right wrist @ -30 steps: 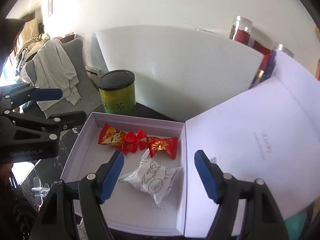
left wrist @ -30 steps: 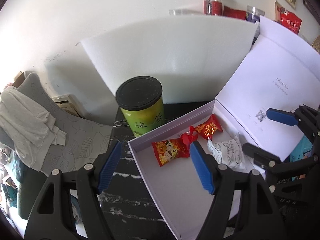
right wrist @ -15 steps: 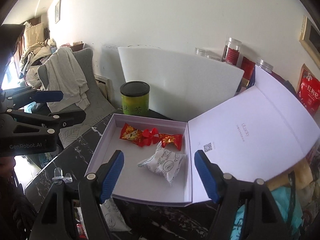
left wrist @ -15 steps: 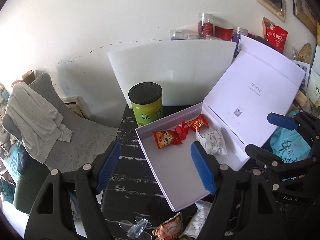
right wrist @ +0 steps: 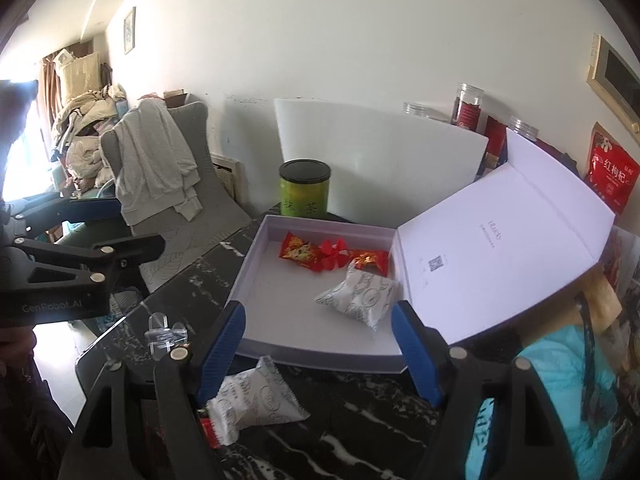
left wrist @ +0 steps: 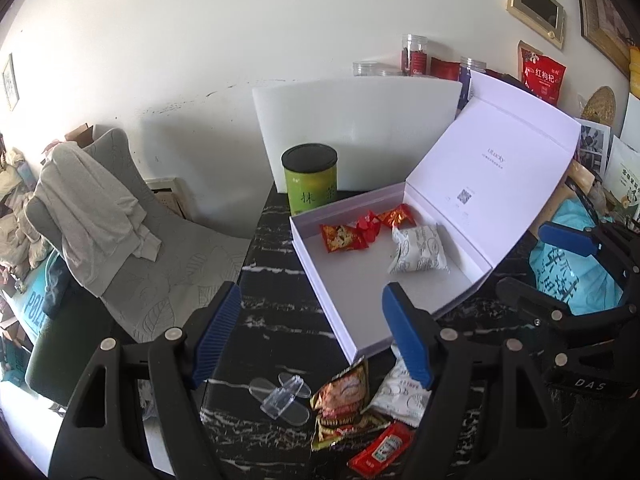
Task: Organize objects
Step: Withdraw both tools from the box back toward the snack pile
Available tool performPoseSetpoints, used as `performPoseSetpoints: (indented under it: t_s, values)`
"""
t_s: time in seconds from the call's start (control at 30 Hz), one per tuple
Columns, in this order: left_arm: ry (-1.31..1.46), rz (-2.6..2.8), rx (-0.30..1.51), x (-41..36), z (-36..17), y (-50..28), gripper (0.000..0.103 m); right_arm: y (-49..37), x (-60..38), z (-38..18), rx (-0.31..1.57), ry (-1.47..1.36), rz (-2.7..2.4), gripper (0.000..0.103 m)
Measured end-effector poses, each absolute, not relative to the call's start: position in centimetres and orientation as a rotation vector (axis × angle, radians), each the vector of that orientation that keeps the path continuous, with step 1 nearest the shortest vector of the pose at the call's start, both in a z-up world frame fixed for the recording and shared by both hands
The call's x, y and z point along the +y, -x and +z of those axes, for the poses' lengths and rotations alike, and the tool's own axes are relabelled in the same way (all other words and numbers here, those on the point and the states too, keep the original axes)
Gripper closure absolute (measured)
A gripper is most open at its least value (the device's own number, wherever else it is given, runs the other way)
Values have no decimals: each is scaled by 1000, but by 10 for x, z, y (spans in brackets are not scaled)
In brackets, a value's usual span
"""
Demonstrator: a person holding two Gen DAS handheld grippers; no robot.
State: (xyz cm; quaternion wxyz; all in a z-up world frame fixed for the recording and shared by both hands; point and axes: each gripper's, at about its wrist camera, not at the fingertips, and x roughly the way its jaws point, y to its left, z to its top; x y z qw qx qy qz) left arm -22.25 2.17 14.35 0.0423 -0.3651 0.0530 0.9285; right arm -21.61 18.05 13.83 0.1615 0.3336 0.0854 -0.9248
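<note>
Now both hand-held grippers, left (left wrist: 310,334) and right (right wrist: 318,346), sit farther back from the white box (left wrist: 320,280); both empty, left jaws opening, right spread wide.

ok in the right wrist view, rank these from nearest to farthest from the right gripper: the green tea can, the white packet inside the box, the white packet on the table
1. White packet on the table, just under the right gripper, by its left finger.
2. White packet inside the box, ahead, towards the open lid.
3. Green tea can, farthest, behind the box's back wall.
</note>
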Motion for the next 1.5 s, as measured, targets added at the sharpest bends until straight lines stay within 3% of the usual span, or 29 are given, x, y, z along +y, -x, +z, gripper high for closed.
performPoseSetpoints:
  t_s: [1.1,1.3,1.5]
  values:
    - [1185,2888,17,-19,86,100,28,94,150,93,249,-944,-2591,27]
    - [1206,2903,129,-17,67,94,28,86,149,76,268,-959,-2569,27]
    - [1248,2855,116,-18,40,94,28,90,147,51,256,-1015,-2545,27]
